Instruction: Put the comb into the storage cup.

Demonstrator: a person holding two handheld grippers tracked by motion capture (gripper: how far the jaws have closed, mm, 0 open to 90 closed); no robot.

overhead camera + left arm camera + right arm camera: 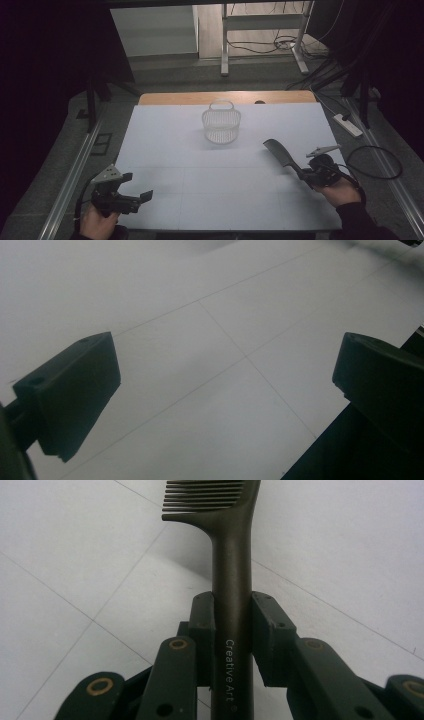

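Holding a dark comb by its handle, the right gripper is above the right part of the white table. The comb sticks out from the jaws, with its toothed head toward the wire basket, which stands well apart at the far middle. In the right gripper view the two pads press on both sides of the handle, so the jaws are nearly closed. The left gripper is near the left front edge, with jaws wide apart and nothing between them.
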